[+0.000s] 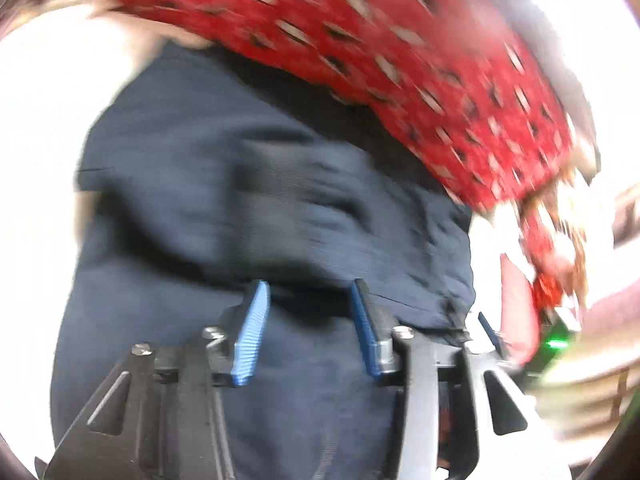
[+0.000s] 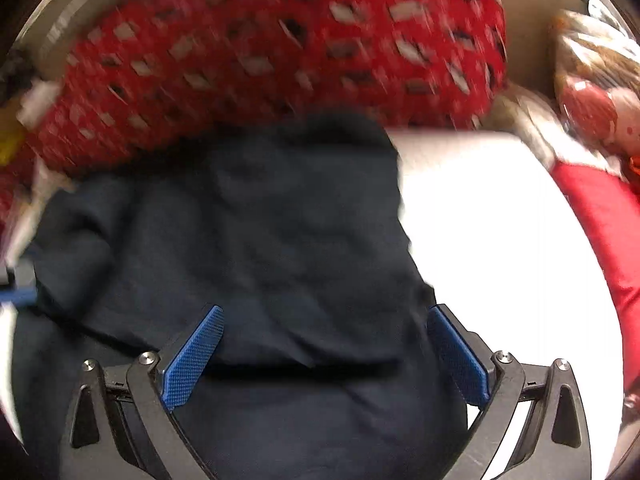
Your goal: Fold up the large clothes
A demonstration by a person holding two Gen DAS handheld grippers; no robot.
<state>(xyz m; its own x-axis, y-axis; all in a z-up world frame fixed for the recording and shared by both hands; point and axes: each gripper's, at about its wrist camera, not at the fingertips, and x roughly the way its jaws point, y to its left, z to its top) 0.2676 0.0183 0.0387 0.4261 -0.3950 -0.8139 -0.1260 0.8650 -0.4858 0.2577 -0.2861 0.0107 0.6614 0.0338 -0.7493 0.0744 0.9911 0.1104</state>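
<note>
Two grippers hang over a dark navy garment [image 2: 256, 248] spread on a white table [image 2: 500, 240]. The left gripper [image 1: 308, 292] has jaws partly apart, the right gripper [image 2: 324, 316] wide apart, neither clamping cloth. A red patterned cloth [image 2: 280, 48] lies along the garment's far edge.

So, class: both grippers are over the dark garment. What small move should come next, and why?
Probably lower the left gripper and pinch the fold of the dark garment just ahead. Its fingers are open and empty, as are the right gripper's, so nothing is gripped yet.
</note>
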